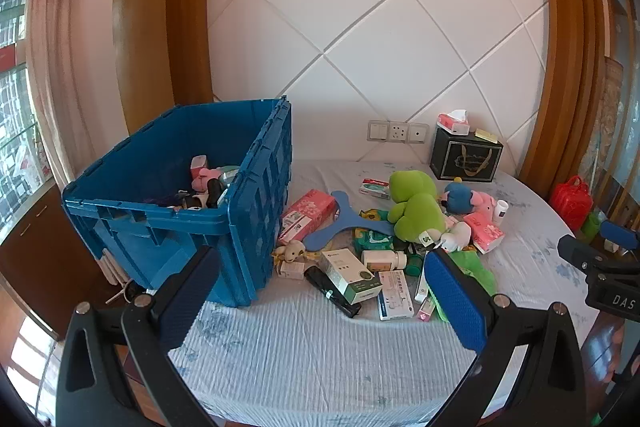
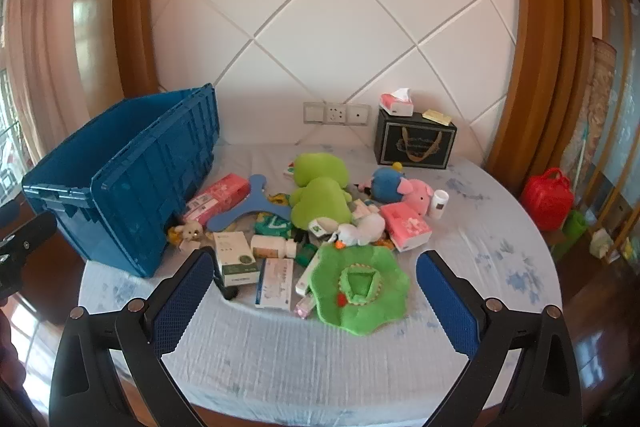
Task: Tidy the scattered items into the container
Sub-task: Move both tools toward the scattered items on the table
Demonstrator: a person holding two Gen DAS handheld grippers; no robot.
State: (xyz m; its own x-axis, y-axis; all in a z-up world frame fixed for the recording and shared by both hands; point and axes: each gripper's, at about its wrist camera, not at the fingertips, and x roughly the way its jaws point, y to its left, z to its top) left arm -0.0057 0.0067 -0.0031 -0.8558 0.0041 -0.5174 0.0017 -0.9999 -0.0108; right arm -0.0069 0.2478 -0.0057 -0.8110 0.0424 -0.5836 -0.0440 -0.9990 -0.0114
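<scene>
A blue crate (image 1: 168, 223) (image 2: 120, 195) stands at the table's left with a pink plush and other items inside. To its right lies a scattered heap: a green frog plush (image 1: 414, 205) (image 2: 320, 187), a blue boomerang toy (image 1: 348, 219) (image 2: 244, 211), pink tissue packs (image 1: 308, 213) (image 2: 406, 227), medicine boxes (image 1: 350, 275) (image 2: 234, 257), a white bottle (image 1: 384, 261) and a green flower-shaped plush (image 2: 360, 287). My left gripper (image 1: 320, 303) hovers open in front of the heap, with nothing between its fingers. My right gripper (image 2: 316, 303) is open too, above the near side of the green flower plush.
A black gift box (image 1: 466, 155) (image 2: 414, 143) with a tissue pack on top stands at the back by the wall sockets (image 2: 336, 113). A red basket (image 2: 546, 199) sits off the table's right edge. The round table (image 2: 280, 359) has a pale blue cloth.
</scene>
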